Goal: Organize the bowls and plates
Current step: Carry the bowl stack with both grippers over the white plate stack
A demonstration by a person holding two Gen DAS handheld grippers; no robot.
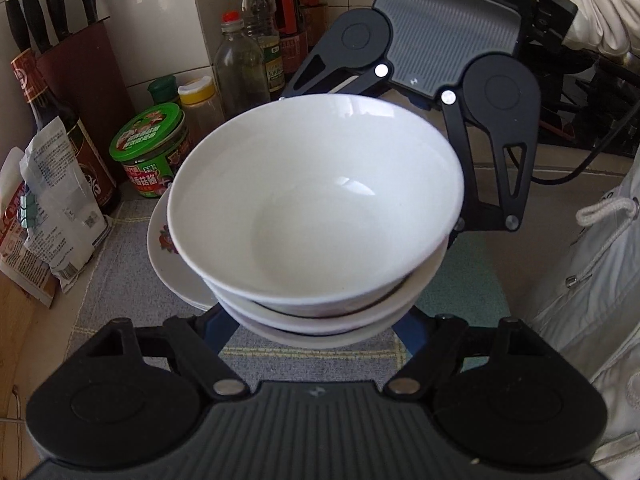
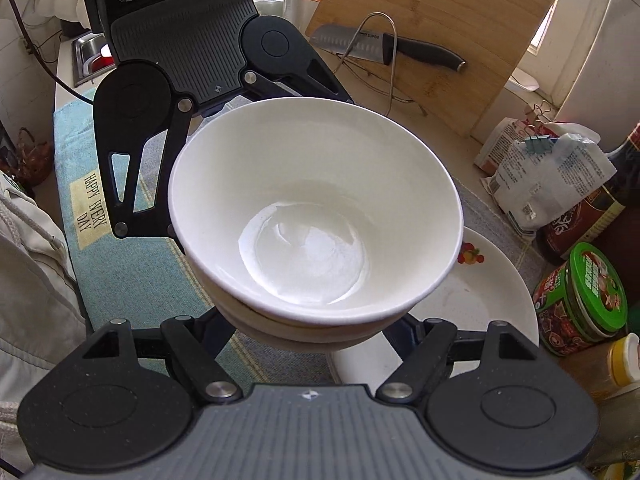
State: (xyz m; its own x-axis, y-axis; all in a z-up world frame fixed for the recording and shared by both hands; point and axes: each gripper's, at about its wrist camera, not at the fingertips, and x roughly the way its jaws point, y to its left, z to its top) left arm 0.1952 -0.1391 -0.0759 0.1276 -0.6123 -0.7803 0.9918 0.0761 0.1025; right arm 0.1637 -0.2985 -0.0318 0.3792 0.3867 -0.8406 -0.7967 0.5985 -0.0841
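Note:
A stack of three white bowls (image 1: 316, 200) hangs above the counter, held from opposite sides by both grippers. My left gripper (image 1: 316, 328) is shut on the lowest bowl, and its blue fingers (image 1: 218, 330) disappear under the rim. From the opposite side my right gripper (image 2: 312, 332) is shut on the same stack of bowls (image 2: 316, 208). Its fingertips are hidden beneath the stack. Below and beside the stack, a white plate (image 1: 160, 248) with a flower print lies on the mat. In the right wrist view the plate (image 2: 480, 300) sits to the right.
A grey and teal mat (image 2: 132, 272) covers the counter. Jars and bottles (image 1: 152, 152), a knife block (image 1: 84, 64) and paper packets (image 1: 52, 216) crowd one side. A cutting board with a knife (image 2: 424, 52) leans at the back. A person's pale jacket (image 1: 592, 280) is close by.

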